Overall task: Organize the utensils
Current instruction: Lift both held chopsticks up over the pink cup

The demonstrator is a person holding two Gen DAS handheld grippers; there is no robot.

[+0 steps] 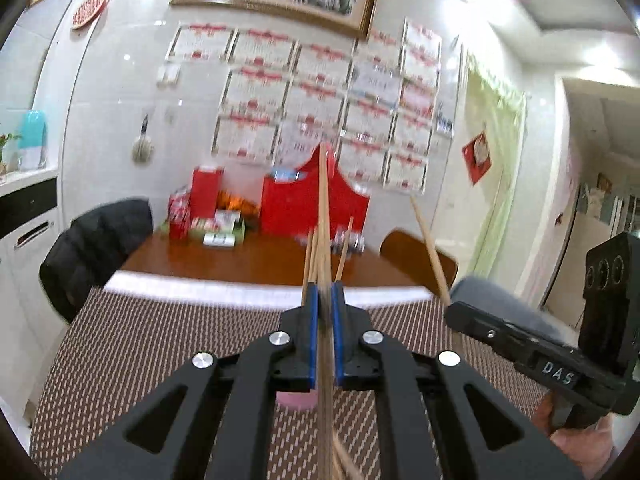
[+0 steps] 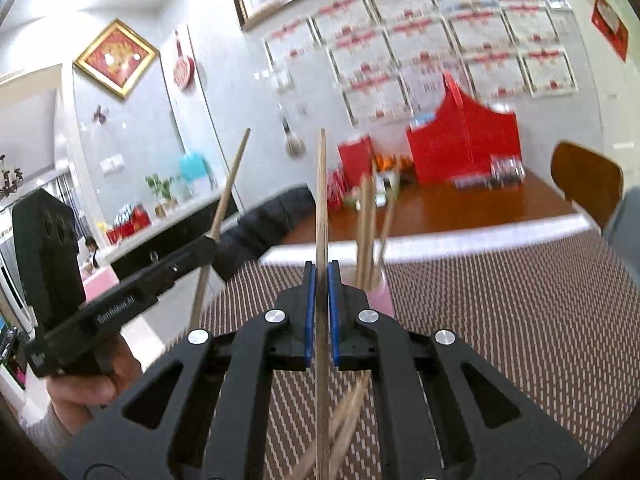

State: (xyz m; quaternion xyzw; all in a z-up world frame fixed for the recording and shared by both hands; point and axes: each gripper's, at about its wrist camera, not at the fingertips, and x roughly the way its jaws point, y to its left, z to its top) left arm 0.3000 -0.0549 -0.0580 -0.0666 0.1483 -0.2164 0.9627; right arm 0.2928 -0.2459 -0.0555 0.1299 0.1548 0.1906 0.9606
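Observation:
In the left wrist view my left gripper (image 1: 327,292) is shut on a wooden chopstick (image 1: 324,208) that runs up between its blue pads. Under it stands a pink cup (image 1: 297,400) holding several chopsticks (image 1: 312,252). To the right, my right gripper (image 1: 450,308) grips another chopstick (image 1: 430,248). In the right wrist view my right gripper (image 2: 321,268) is shut on that chopstick (image 2: 321,200), just left of the pink cup (image 2: 380,296). At the left, a hand holds my left gripper (image 2: 210,242) with its chopstick (image 2: 228,196) slanting up. Loose chopsticks (image 2: 346,416) lie on the mat below.
A brown woven mat (image 1: 132,344) covers the near part of the wooden table (image 1: 248,260). Red boxes (image 1: 296,204) and small packets stand at the table's far side by the wall. A chair with a black jacket (image 1: 92,248) is at the left, a wooden chair (image 1: 404,252) at the right.

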